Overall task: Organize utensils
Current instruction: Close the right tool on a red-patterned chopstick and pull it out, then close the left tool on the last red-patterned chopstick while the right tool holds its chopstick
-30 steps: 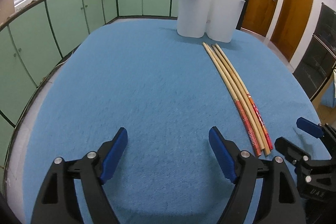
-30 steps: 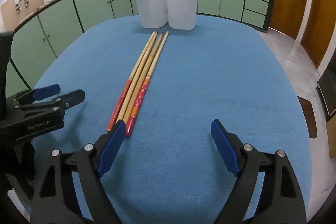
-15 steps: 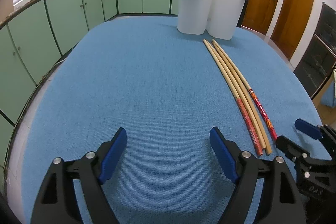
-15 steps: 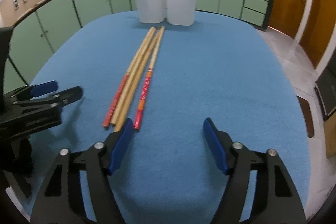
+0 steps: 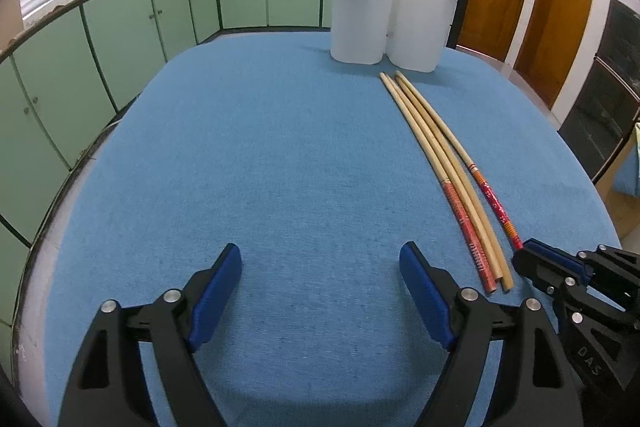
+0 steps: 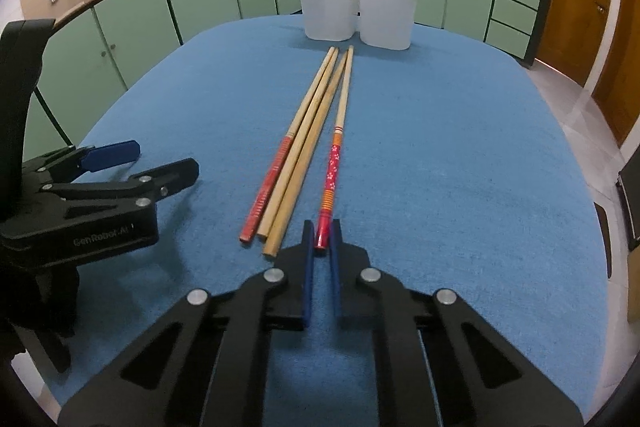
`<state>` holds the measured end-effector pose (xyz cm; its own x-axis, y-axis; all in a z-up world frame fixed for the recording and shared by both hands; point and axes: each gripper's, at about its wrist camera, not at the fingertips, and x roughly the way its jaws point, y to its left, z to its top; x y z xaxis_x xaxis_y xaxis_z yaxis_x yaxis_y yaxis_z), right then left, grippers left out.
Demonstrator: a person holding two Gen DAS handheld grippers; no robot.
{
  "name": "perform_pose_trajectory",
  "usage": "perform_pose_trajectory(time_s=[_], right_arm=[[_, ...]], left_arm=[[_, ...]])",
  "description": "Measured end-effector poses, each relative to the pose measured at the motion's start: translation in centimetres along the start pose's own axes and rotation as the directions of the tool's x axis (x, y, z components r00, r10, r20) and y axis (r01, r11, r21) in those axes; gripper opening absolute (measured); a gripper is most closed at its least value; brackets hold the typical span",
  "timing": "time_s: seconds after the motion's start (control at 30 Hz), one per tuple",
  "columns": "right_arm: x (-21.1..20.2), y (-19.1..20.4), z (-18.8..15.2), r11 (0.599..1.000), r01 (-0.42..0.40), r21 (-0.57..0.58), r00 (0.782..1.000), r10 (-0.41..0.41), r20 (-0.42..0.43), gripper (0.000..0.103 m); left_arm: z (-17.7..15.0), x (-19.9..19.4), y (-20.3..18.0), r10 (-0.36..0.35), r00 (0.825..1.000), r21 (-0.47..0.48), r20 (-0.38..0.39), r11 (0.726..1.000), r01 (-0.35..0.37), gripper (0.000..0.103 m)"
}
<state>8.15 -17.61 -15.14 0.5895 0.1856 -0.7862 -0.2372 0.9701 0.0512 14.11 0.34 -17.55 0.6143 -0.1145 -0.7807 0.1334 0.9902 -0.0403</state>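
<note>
A worktop (image 6: 460, 155) covered in blue cloth fills both views, with green kitchen cabinets behind it. At its far end stands a white two-compartment holder (image 6: 358, 5) that already has a few chopsticks poking out of each side. Four chopsticks lie lengthwise on the cloth between the holder and the grippers: three plain and red-handled ones (image 6: 298, 155) touching each other, and a red flowered chopstick (image 6: 335, 147) lying just beside them, slightly apart. The left gripper (image 5: 320, 283) hovers over bare cloth with its jaws wide apart and nothing between them. The right gripper (image 6: 321, 247) has its jaws clamped together on the very butt end of the flowered chopstick, which lies flat on the cloth. That hold looks risky: pinched only at its tip, the long stick could pivot or droop when lifted, slip out, or swing into the neighbouring three and scatter them; a sagging far end could also catch the holder's rim.
</note>
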Motion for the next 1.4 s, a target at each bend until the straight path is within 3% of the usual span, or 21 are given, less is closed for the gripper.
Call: perform_pose_trajectory(time_s=[0.57,0.83,1.03,1.27,1.4], right_arm=[[-0.8,-4.7,-1.0,0.992,0.058,0.116,0.998,-0.059,0.007,0.005],[-0.8,-4.8,-0.9,0.992,0.057,0.115,0.998,-0.059,0.008,0.005],[-0.8,-4.8,-0.9,0.992,0.057,0.113,0.998,-0.059,0.007,0.005],[-1.0,-5.0,-1.1,0.992,0.039,0.117,0.999,-0.041,0.011,0.007],[-1.1,-5.1,-1.2,0.992,0.034,0.119,0.999,-0.035,0.010,0.007]], left_arm=[[-1.4,-1.5,-4.5,-0.133,0.991,0.074,-0.026,0.988,0.135,0.080],[-1.2,-0.7,-5.6,-0.070,0.997,0.122,-0.029,0.990,0.073,0.083],[-1.1,-0.7,-3.7,-0.017,1.000,0.082,-0.023,0.996,0.019,0.083],[-1.0,-0.9,-2.8,-0.026,1.000,0.059,-0.008,0.998,0.026,0.082],[-0.9,-0.8,-3.3,-0.030,1.000,0.076,-0.008,0.997,0.031,0.073]])
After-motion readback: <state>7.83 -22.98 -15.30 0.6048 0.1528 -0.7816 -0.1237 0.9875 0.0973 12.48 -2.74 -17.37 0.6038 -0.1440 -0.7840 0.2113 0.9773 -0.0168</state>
